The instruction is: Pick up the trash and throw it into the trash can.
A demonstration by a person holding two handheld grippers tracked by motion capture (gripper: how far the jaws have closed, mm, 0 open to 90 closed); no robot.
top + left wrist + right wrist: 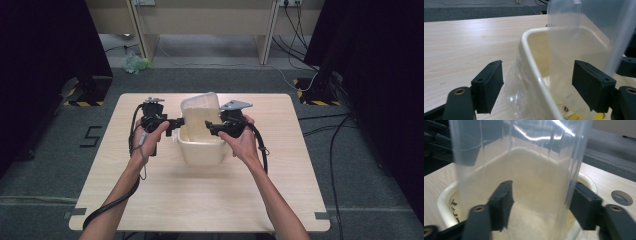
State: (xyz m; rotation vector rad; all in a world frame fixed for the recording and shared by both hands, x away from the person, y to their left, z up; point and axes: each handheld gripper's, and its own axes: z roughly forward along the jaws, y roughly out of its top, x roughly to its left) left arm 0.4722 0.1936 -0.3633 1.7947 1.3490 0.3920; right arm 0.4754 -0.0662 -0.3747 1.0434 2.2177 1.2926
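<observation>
Both jaw pairs spread wide — left hand-held gripper (172,125) straddling tub (201,149) rim, right hand-held gripper (212,129) around clear lid (200,109) — close squarely before lifting.

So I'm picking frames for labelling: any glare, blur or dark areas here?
Right gripper view: bright glare streaks on the clear bag, foreground soft. Left gripper view: the bag hazes the tub behind it. High view: sharp on the table, dark at both sides.

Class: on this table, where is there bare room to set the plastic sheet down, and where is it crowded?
Bare wood lies between the tub and the table near edge, and along both side edges. It is crowded mid-table, where the left gripper, right gripper and clear sheet meet the tub.
</observation>
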